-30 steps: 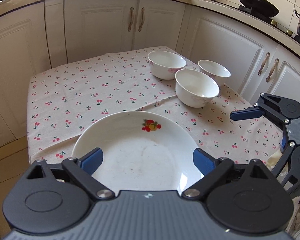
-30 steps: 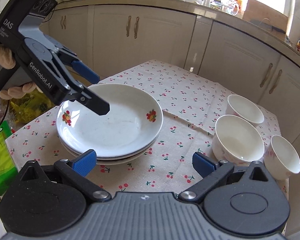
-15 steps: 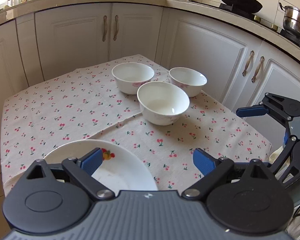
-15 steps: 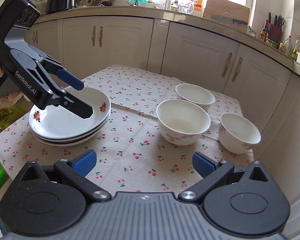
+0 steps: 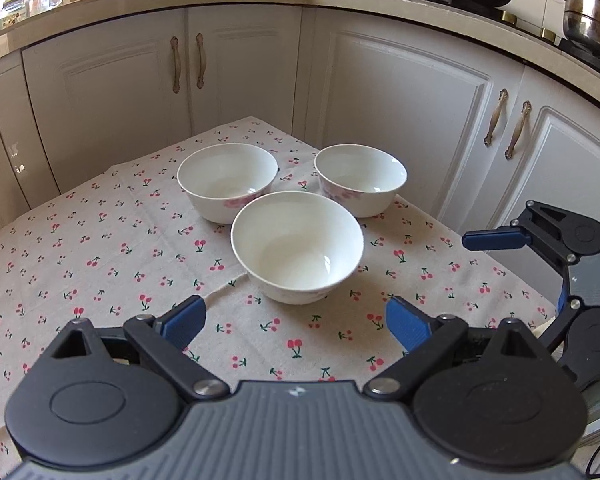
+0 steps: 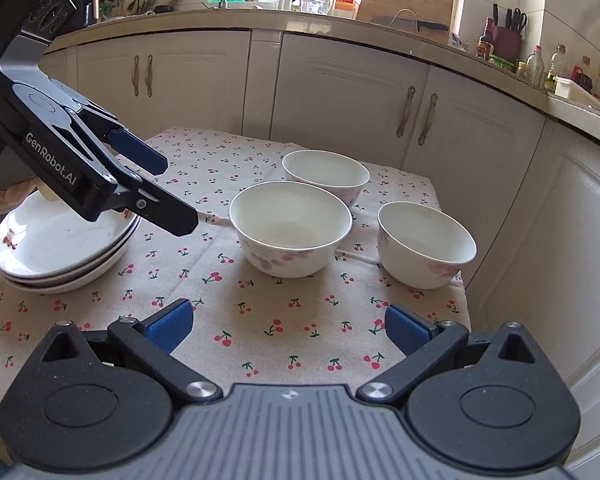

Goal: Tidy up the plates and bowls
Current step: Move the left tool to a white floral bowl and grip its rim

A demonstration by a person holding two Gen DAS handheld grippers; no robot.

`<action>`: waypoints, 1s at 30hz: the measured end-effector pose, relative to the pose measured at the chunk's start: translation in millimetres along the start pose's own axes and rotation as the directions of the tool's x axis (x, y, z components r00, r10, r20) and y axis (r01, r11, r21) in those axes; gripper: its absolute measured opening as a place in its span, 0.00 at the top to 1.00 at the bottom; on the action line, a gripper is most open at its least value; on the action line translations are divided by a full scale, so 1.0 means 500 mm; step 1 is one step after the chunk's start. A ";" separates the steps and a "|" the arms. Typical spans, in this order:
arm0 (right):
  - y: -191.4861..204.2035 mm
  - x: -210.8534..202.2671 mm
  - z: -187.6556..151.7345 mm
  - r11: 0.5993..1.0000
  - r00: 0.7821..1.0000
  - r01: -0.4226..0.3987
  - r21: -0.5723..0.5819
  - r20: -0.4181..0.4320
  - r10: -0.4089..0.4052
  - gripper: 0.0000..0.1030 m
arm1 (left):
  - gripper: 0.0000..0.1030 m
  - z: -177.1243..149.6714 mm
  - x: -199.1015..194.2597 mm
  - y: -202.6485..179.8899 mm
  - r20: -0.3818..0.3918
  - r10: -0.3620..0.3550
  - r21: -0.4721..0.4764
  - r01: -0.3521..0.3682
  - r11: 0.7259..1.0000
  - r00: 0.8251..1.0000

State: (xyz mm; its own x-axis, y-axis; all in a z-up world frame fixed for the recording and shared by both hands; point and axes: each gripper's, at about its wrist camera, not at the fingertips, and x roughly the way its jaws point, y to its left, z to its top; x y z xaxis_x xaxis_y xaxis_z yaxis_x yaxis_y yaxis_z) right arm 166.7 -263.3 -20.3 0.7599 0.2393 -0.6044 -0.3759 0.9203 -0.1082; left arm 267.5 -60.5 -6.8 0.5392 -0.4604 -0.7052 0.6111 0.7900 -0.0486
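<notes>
The left hand-held gripper (image 5: 292, 322) hovered with its jaws spread wide and empty, the nearest bowl (image 5: 297, 246) just ahead of its fingertips on the cherry-print cloth (image 5: 100, 248) over the counter. Two more bowls (image 5: 228, 180) (image 5: 361, 178) sat beyond that one, side by side. The right hand-held gripper (image 6: 287, 326) was likewise agape, holding nothing. To its front left lay the stacked plates (image 6: 64, 248), under the left tool.

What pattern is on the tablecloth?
Small red cherries with green stems on the beige tablecloth, clearest in the left wrist view.
</notes>
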 end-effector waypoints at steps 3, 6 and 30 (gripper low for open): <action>-0.003 0.032 0.009 1.000 1.000 0.000 0.017 0.002 0.000 0.00 | 0.07 0.016 0.025 0.006 -0.009 0.014 0.013 -0.014 1.000 1.000; -0.007 0.064 0.016 1.000 1.000 -0.008 0.022 -0.006 0.008 0.00 | 0.07 0.030 0.053 0.014 -0.023 0.020 0.019 -0.019 1.000 1.000; -0.014 0.177 0.050 1.000 0.999 -0.024 -0.006 0.034 0.024 0.04 | 0.26 0.082 0.183 0.033 -0.071 -0.016 0.055 0.020 0.998 0.997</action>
State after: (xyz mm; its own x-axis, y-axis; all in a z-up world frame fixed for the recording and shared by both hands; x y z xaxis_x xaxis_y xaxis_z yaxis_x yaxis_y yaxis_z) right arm 250.1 -240.5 -53.3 0.7682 0.2718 -0.5797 -0.3970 0.9125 -0.0983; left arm 350.7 -106.0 -43.0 0.4868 -0.4431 -0.7527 0.6526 0.7573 -0.0238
